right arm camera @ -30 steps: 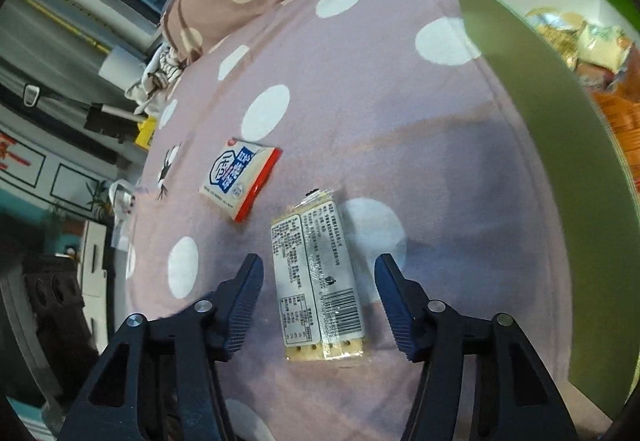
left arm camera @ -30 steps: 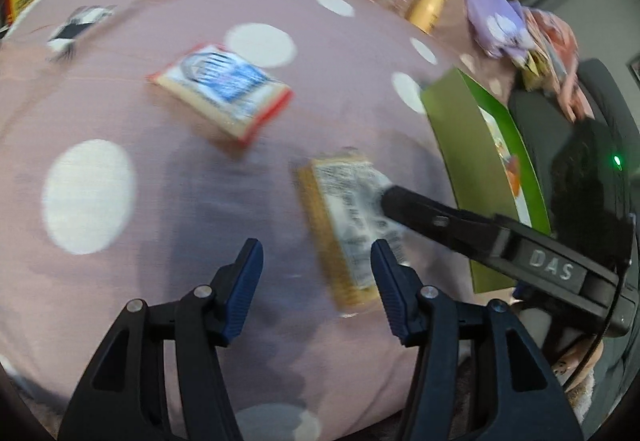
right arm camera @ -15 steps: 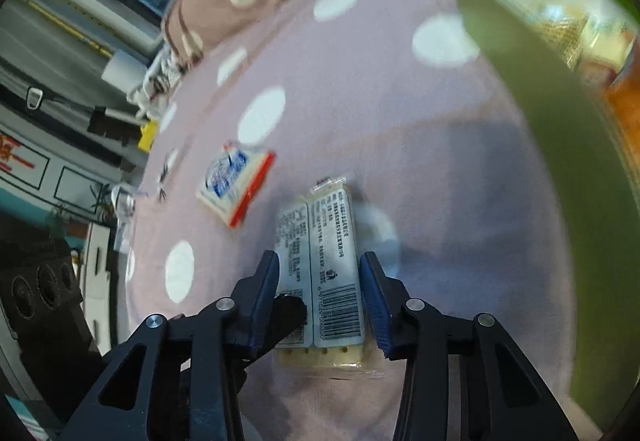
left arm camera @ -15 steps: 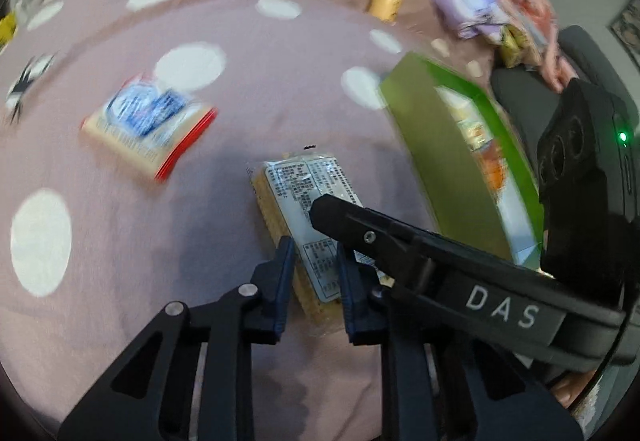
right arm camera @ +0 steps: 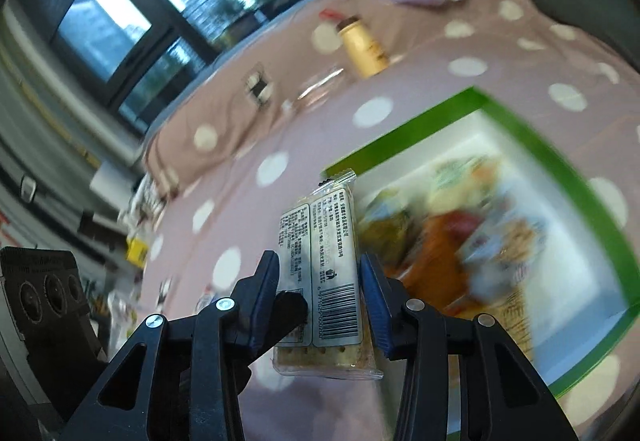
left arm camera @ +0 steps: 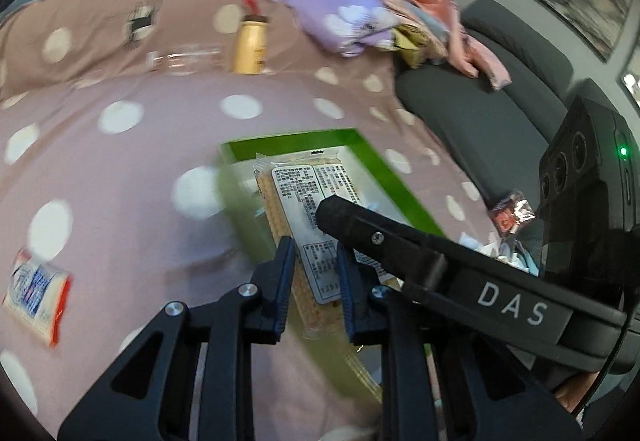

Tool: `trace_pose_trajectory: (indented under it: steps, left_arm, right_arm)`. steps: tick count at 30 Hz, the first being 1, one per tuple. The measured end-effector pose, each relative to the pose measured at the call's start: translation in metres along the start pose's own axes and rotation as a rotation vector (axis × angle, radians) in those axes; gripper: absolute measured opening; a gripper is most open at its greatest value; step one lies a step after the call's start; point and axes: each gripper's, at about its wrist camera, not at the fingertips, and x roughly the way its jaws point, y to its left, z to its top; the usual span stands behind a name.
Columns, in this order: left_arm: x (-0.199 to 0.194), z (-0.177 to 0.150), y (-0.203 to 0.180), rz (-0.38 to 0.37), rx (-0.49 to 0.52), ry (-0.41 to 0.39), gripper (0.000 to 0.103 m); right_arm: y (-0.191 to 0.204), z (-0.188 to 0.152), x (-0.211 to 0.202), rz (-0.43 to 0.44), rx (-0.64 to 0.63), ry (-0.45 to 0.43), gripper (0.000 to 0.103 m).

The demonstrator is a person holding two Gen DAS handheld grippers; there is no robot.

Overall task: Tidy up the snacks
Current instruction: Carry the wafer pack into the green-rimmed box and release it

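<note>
Right, cracker pack (left arm camera: 306, 217): clear wrapper, white printed label with barcode, pale crackers inside. Both the left gripper (left arm camera: 314, 287) and right gripper (right arm camera: 319, 299) have jaws clamped on its near end, held over the green box (right arm camera: 552, 161) on the polka-dot bed (left arm camera: 120, 169).

Polka-dot pink bedspread (left arm camera: 120, 177) under green box (left arm camera: 384, 165), blue-red packet (left arm camera: 34, 293), bottle (left arm camera: 250, 45)

A home bedroom or living room: pink polka-dot bedspread (left arm camera: 120, 169); grey upholstered sofa (left arm camera: 492, 113); crumpled lilac clothing (left arm camera: 340, 21); large dark-framed windows (right arm camera: 160, 1).
</note>
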Motion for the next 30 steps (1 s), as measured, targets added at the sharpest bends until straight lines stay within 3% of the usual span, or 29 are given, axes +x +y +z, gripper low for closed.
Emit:
trace_pose_trajectory:
  steps: [7,12,22,24,26,30]
  left_arm:
    - [0.051,0.021,-0.017,-0.044,0.044,0.051,0.018]
    - [0.078,0.017,-0.015,-0.053,0.035,0.105,0.018]
    - [0.092,0.015,-0.015,-0.049,0.017,0.134,0.02]
    - [0.087,0.015,-0.016,-0.052,0.028,0.137,0.024]
    - [0.079,0.015,-0.017,-0.042,0.037,0.136,0.036]
    - [0.056,0.012,-0.009,0.008,0.04,0.098,0.047]
  right_arm:
    - [-0.05,0.026,-0.001,-0.045,0.093,-0.063,0.045]
    - [-0.075,0.026,0.015,-0.067,0.146,-0.039,0.045]
    - [-0.09,0.024,0.027,-0.089,0.199,-0.025,0.045]
    - [-0.088,0.024,0.024,-0.102,0.187,-0.032,0.045]
    - [-0.084,0.023,0.019,-0.105,0.17,-0.05,0.047]
    - [-0.073,0.021,0.008,-0.086,0.14,-0.09,0.061]
